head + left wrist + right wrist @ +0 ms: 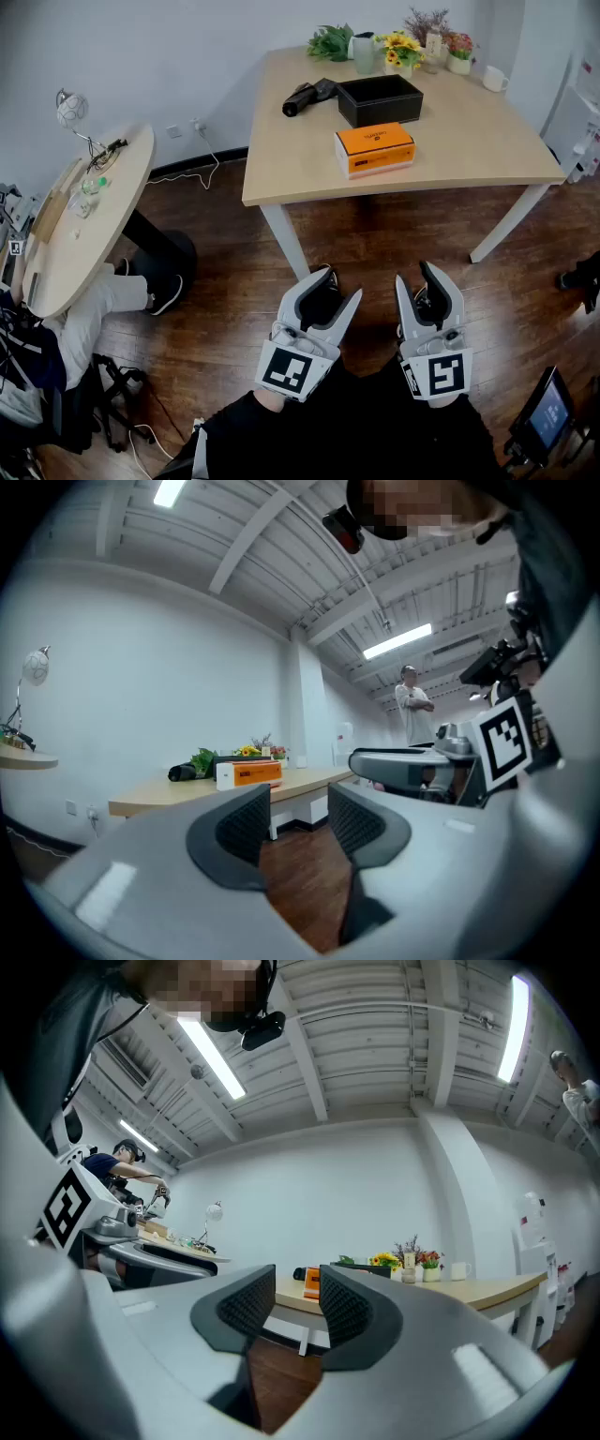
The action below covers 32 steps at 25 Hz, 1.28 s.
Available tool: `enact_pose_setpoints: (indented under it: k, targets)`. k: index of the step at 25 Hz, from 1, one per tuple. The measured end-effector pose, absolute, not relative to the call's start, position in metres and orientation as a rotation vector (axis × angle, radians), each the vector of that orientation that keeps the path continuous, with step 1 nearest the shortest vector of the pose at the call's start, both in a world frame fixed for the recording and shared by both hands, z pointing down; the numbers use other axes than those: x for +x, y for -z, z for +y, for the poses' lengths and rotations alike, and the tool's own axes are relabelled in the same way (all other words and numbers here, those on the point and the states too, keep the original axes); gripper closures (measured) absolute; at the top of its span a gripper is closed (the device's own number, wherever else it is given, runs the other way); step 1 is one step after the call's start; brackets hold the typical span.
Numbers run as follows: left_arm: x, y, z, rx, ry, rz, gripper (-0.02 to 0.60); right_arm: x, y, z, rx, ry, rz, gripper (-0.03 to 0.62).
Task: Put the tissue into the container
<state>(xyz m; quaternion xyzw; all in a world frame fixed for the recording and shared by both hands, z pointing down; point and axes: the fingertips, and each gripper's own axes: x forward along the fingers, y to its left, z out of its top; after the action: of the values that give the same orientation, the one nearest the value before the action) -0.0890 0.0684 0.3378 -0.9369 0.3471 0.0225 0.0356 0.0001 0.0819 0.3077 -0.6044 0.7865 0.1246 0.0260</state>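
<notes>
Both grippers hang low over the wooden floor, well apart from the tabletop (469,141), so the task looks not yet begun. The left gripper (339,286) has its fingers (246,825) drawn almost together with only floor showing in the narrow gap. The right gripper (415,277) is the same: its fingers (248,1302) are closed down and hold nothing. The orange tissue box (374,148) lies flat near the tabletop's front edge, just in front of the open black container (384,112) but apart from it. A dark tool-like object (307,97) rests just beside the container's left end, and a green plant (330,42), a flower pot (401,49) and a white mug (494,79) stand along the back. The main risk is probably the grip. The box looks broad for these fingers, so if they open too little or pinch a corner, it could twist or slip and drop to the floor. The box also seems close to the container's opening in footprint, so lowering it tilted could catch it on the rim or push the container back into the flowers.
</notes>
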Motion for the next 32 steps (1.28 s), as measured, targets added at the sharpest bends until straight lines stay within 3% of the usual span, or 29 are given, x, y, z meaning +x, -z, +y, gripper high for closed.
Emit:
enact_pose_setpoints:
  k: [17, 32]
  targets:
    - [-0.079, -0.314, -0.034, -2.826, 0.052, 0.963, 0.403, 0.052, -0.288, -0.006, -1.901, -0.521, 2.496, 0.434]
    - [-0.046, -0.308, -0.123, -2.810, 0.174, 0.970, 0.327, 0.101, -0.284, -0.114, -1.784, -0.380, 2.642, 0.383]
